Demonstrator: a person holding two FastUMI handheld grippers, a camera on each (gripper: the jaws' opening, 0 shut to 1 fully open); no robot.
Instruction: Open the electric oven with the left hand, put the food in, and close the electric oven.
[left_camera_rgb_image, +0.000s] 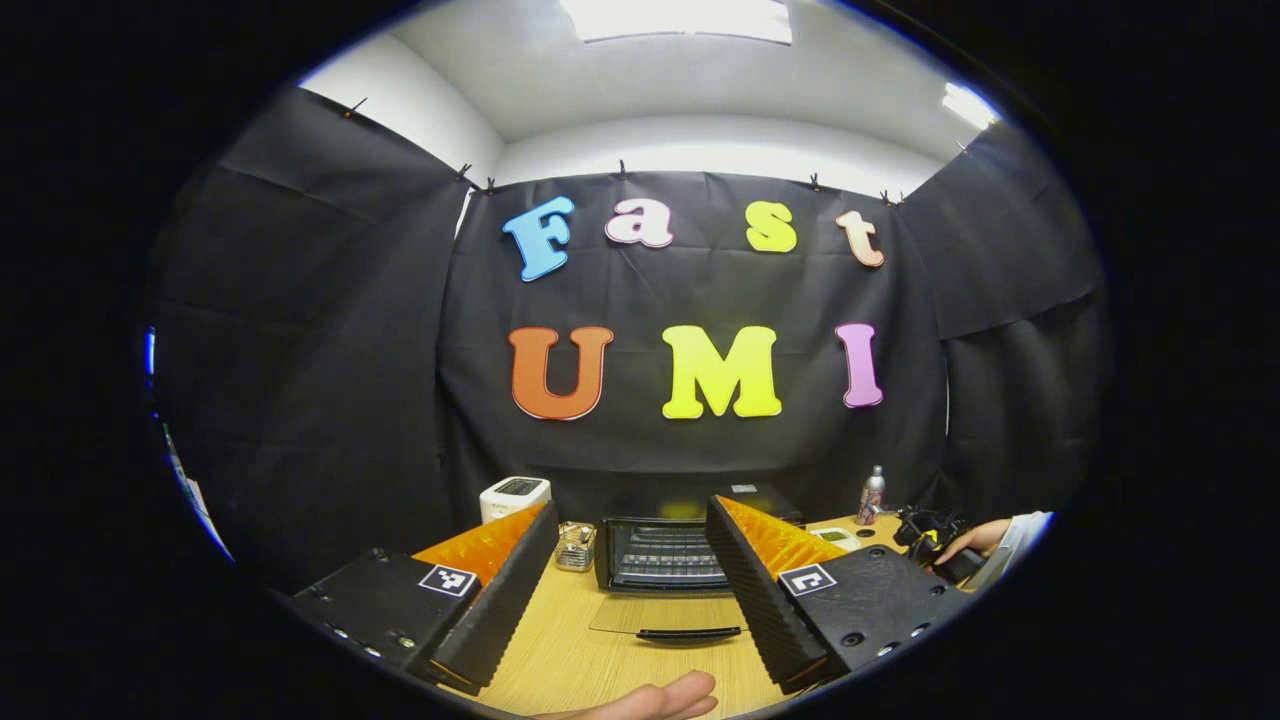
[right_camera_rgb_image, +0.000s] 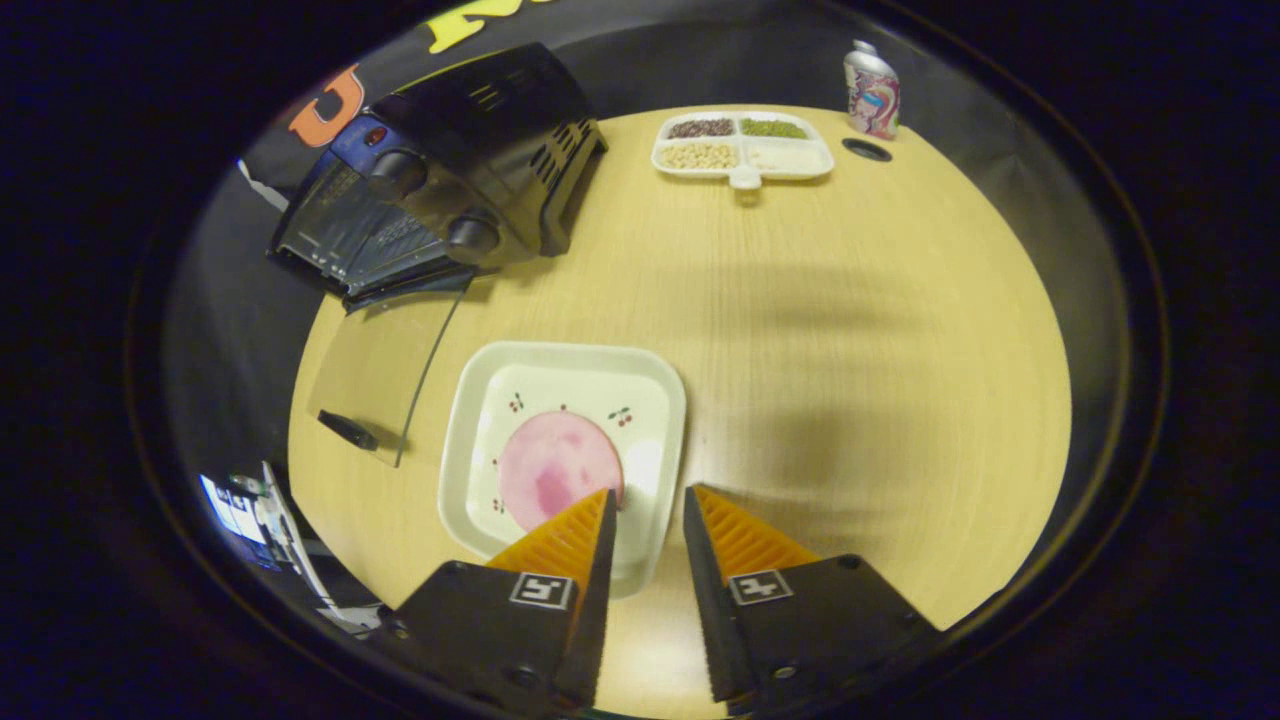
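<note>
The black electric oven (left_camera_rgb_image: 665, 548) stands at the back of the wooden table with its glass door (left_camera_rgb_image: 680, 620) folded down flat, handle toward me, and its wire rack showing. My left gripper (left_camera_rgb_image: 630, 515) hangs open in front of it, holding nothing. In the right gripper view the oven (right_camera_rgb_image: 450, 170) sits at the upper left, door (right_camera_rgb_image: 385, 375) lying open on the table. A square white plate (right_camera_rgb_image: 650, 400) holds a round pink slice of food (right_camera_rgb_image: 550, 470). My right gripper (right_camera_rgb_image: 650, 495) is open over the plate's near right rim, one finger above the slice's edge.
A white toaster (left_camera_rgb_image: 513, 496) and a small wire basket (left_camera_rgb_image: 575, 547) stand left of the oven. A divided tray of beans (right_camera_rgb_image: 742, 145) and a patterned bottle (right_camera_rgb_image: 872, 92) sit at the far table edge. A hand (left_camera_rgb_image: 965, 545) holds the other gripper at right.
</note>
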